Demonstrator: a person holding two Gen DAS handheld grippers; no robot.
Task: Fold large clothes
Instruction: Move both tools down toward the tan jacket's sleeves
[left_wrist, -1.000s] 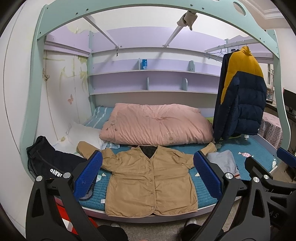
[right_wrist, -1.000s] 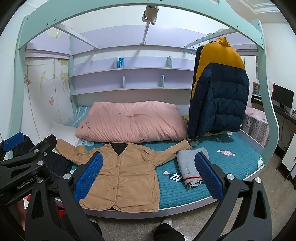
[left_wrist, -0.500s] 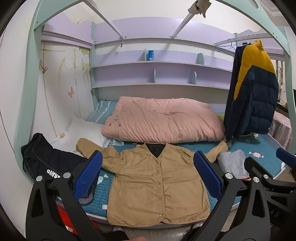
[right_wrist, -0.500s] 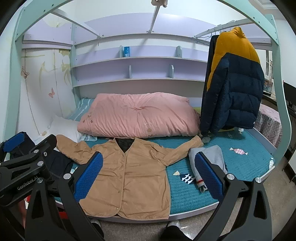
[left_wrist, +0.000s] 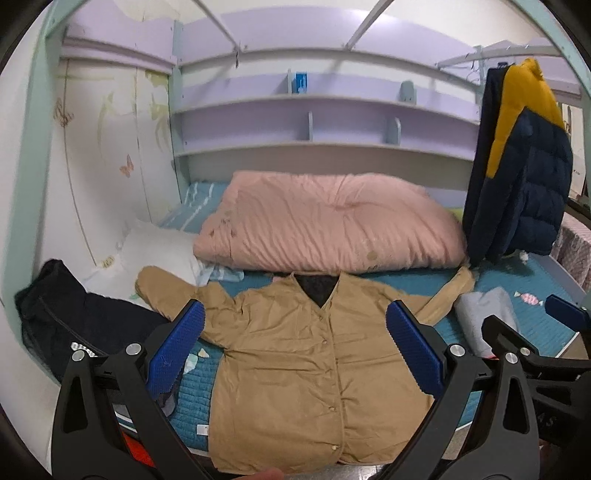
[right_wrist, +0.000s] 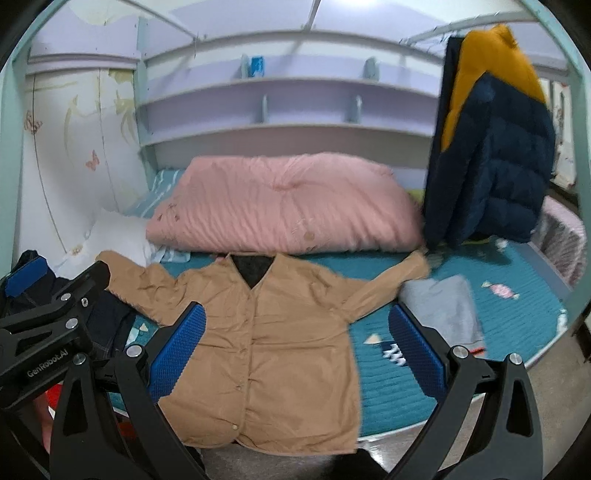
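- Clearly, the jacket (left_wrist: 303, 365) lay flat at the bed's (right_wrist: 406, 384) front edge, sleeves spread.
- Both grippers, left (left_wrist: 293, 350) and right (right_wrist: 297, 347), were wide, holding nothing.
- Best to pinch a sleeve cuff first.

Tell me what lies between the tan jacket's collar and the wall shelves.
The pink quilt lies between the tan jacket and the shelves, shown in both wrist views.

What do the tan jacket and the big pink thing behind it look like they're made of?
The tan jacket looks like thin woven fabric with a faint sheen, perhaps nylon or polyester; it lies flat with fine creases. The pink quilt looks like soft matte cotton with filling: it is puffy and finely wrinkled. Neither is certain.
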